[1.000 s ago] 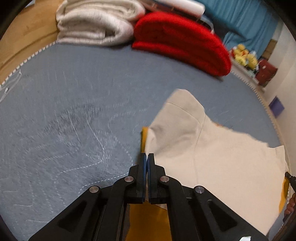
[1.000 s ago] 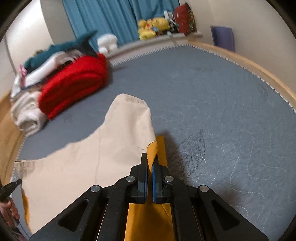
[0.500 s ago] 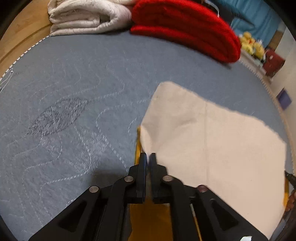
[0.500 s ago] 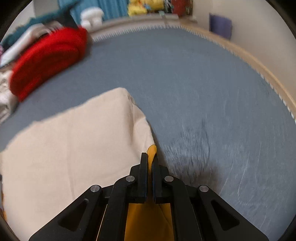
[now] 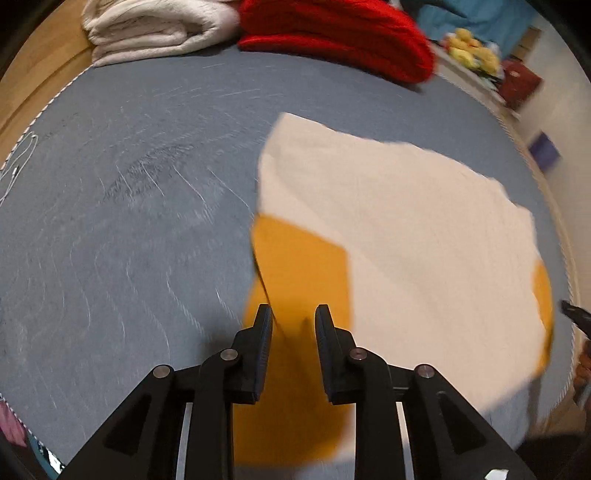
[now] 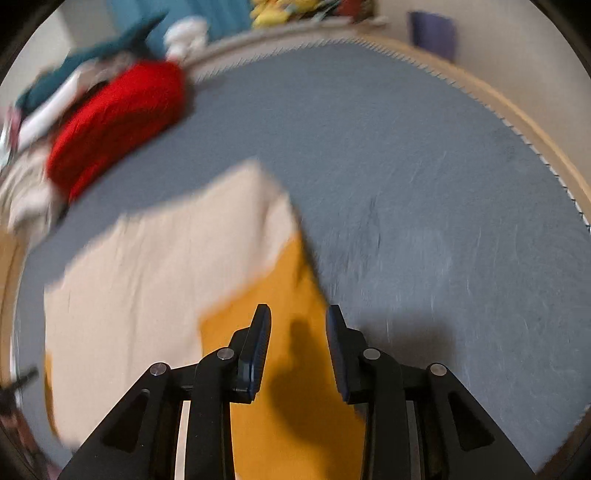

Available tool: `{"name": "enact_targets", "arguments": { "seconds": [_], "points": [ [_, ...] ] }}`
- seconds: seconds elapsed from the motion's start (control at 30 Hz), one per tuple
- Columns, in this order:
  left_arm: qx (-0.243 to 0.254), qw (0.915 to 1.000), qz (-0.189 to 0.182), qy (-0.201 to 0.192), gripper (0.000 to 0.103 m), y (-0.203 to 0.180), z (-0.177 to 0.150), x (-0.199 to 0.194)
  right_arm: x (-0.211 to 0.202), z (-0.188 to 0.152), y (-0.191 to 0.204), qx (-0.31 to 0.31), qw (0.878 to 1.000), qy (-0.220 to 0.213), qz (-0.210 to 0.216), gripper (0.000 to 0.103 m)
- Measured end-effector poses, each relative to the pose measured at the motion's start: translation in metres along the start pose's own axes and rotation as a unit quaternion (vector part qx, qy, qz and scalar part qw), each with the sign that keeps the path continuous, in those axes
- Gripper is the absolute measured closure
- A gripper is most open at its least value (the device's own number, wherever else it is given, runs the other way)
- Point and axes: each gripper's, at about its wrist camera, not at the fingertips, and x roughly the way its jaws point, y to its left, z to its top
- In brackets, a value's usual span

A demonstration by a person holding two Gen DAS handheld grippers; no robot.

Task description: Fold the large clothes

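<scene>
**Both jaws released over the folded cloth's near corners**

My left gripper (image 5: 292, 317) has just been opening; its jaws stand apart with nothing pinched, and the mustard side of the garment (image 5: 388, 221) lies flat on the blue-grey quilted mat (image 5: 129, 221) below the gap. The garment's left edge runs away from just inside my left jaw, so everything left of it is bare mat, wide and free to move in.

My right gripper (image 6: 297, 319) has likewise just been opening and grips nothing. The mustard strip (image 6: 284, 295) shows between and beyond its jaws, and the garment's right edge passes just inside the right jaw. Right of it the mat (image 6: 424, 184) is open all the way to its stitched border.

Beyond both jaws the cream face of the garment is folded over the mustard, its far edge ragged-looking in the blur. Past that comes more bare mat, then a red knit bundle (image 5: 332, 33) and a cream blanket (image 5: 155, 29) stacked at the far rim, well apart from the garment. At the right margin of the left view, the tip of the other gripper (image 5: 576, 317) shows beside the garment's far corner.
</scene>
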Motion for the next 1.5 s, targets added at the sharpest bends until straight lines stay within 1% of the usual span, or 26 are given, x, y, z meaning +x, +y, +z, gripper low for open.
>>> {"name": "enact_targets", "arguments": {
  "seconds": [0.03,0.07,0.13,0.17,0.2,0.23,0.27,0.33,0.37,0.4,0.47,0.53,0.6,0.67,0.7,0.73,0.8,0.87,0.93,1.07,1.2,1.27,1.37,1.4,1.47,1.5],
  "points": [
    [0.007,0.9998,-0.014,0.009,0.082,-0.003,-0.015,-0.006,0.000,-0.012,0.003,-0.018,1.000,0.023,0.002,0.071],
    [0.008,0.9996,-0.020,0.016,0.082,-0.003,-0.023,-0.006,0.003,-0.029,0.006,-0.038,0.998,0.049,0.003,0.071],
    [0.004,0.9988,-0.020,0.045,0.082,0.001,-0.044,0.008,0.020,-0.059,0.003,-0.064,0.992,0.102,-0.024,0.071],
    [0.005,0.9979,-0.013,0.063,0.082,0.003,-0.051,0.019,0.031,-0.068,-0.002,-0.067,0.988,0.132,-0.041,0.071],
    [0.008,0.9959,0.003,0.090,0.082,0.006,-0.058,0.033,0.042,-0.076,-0.009,-0.059,0.985,0.156,-0.053,0.071],
    [0.008,0.9933,0.028,0.111,0.083,0.013,-0.065,0.046,0.046,-0.078,-0.016,-0.049,0.984,0.162,-0.052,0.071],
    [0.005,0.9931,0.039,0.110,0.083,0.016,-0.067,0.048,0.047,-0.079,-0.021,-0.041,0.985,0.161,-0.050,0.071],
    [-0.003,0.9944,0.047,0.095,0.083,0.020,-0.065,0.038,0.043,-0.079,-0.025,-0.035,0.986,0.151,-0.056,0.071],
    [-0.009,0.9952,0.046,0.086,0.083,0.020,-0.064,0.030,0.038,-0.080,-0.026,-0.035,0.986,0.146,-0.071,0.071],
    [-0.018,0.9964,0.040,0.072,0.083,0.020,-0.063,0.018,0.029,-0.079,-0.026,-0.035,0.986,0.137,-0.083,0.071],
    [-0.037,0.9981,0.019,0.045,0.083,0.019,-0.063,-0.004,0.006,-0.076,-0.023,-0.034,0.991,0.099,-0.087,0.071],
    [-0.051,0.9984,-0.013,0.022,0.082,0.014,-0.067,-0.023,-0.026,-0.072,-0.012,-0.042,0.995,0.044,-0.075,0.071],
    [-0.052,0.9982,-0.027,0.012,0.082,0.009,-0.072,-0.026,-0.059,-0.072,0.006,-0.063,0.997,-0.013,-0.052,0.067],
    [-0.051,0.9980,-0.033,0.018,0.082,0.001,-0.081,-0.019,-0.081,-0.080,0.027,-0.084,0.995,-0.052,-0.023,0.066],
    [-0.047,0.9982,-0.027,0.027,0.082,-0.005,-0.085,-0.013,-0.086,-0.087,0.037,-0.091,0.994,-0.059,-0.012,0.065],
    [-0.041,0.9984,-0.015,0.036,0.082,-0.010,-0.087,-0.007,-0.088,-0.091,0.047,-0.098,0.993,-0.060,-0.002,0.065],
    [-0.034,0.9985,-0.011,0.041,0.082,-0.015,-0.084,-0.001,-0.088,-0.097,0.064,-0.109,0.992,-0.060,0.011,0.065],
    [-0.024,0.9987,0.000,0.046,0.082,-0.023,-0.082,0.007,-0.093,-0.108,0.085,-0.129,0.989,-0.077,0.014,0.065],
    [-0.016,0.9986,0.011,0.048,0.082,-0.026,-0.082,0.014,-0.090,-0.110,0.105,-0.160,0.983,-0.089,0.012,0.065],
    [-0.012,0.9988,0.015,0.045,0.082,-0.028,-0.082,0.016,-0.077,-0.121,0.131,-0.195,0.978,-0.079,0.010,0.065],
    [-0.005,0.9987,0.019,0.047,0.082,-0.029,-0.086,0.020,-0.064,-0.120,0.149,-0.214,0.974,-0.073,0.024,0.065],
    [-0.012,0.9987,0.011,0.049,0.082,-0.025,-0.088,0.020,-0.062,-0.121,0.156,-0.223,0.972,-0.071,0.029,0.065],
    [-0.045,0.9975,-0.019,0.051,0.080,-0.018,-0.092,0.020,-0.058,-0.119,0.163,-0.230,0.970,-0.067,0.038,0.065],
    [-0.068,0.9956,-0.037,0.053,0.077,-0.012,-0.094,0.022,-0.056,-0.118,0.165,-0.232,0.970,-0.066,0.040,0.065],
    [-0.116,0.9890,-0.070,0.059,0.068,-0.002,-0.101,0.026,-0.054,-0.117,0.168,-0.235,0.969,-0.060,0.046,0.065],
    [-0.149,0.9828,-0.089,0.065,0.062,0.005,-0.107,0.031,-0.052,-0.117,0.169,-0.236,0.969,-0.056,0.050,0.065]
  ]
}}
